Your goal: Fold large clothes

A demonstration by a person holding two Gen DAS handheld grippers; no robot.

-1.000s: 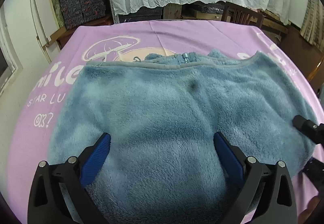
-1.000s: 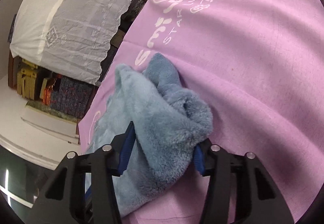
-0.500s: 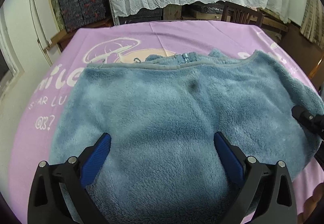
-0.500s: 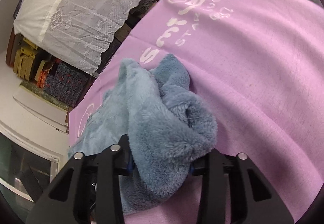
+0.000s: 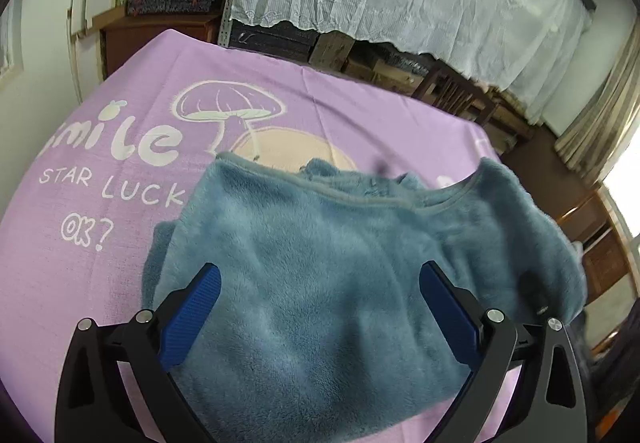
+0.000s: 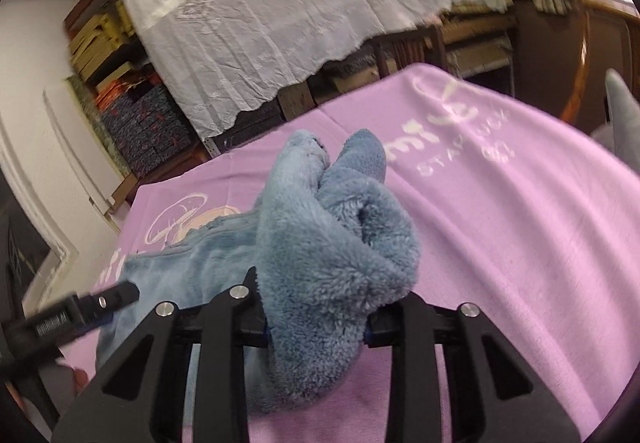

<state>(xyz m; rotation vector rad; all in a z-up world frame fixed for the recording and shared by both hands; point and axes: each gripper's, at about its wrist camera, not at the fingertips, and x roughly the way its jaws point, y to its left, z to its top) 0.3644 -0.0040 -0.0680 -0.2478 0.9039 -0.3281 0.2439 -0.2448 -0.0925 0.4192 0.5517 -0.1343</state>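
The blue fleece garment (image 5: 320,263) lies across the lower centre of the left wrist view on the purple blanket (image 5: 100,283), its hem running toward the upper right; it looks thick, plush and limp, light for its bulk, so it should sag and bunch rather than hold a crease. The left gripper (image 5: 320,303) stands wide apart, pads clear of the pile. In the right wrist view the right gripper (image 6: 316,323), at lower centre, has just been closing and is clamped on a bunched corner (image 6: 340,243) of the fleece. Corners and the seamed edge seem the surest holds; the deep pile could slip from a shallow pinch.
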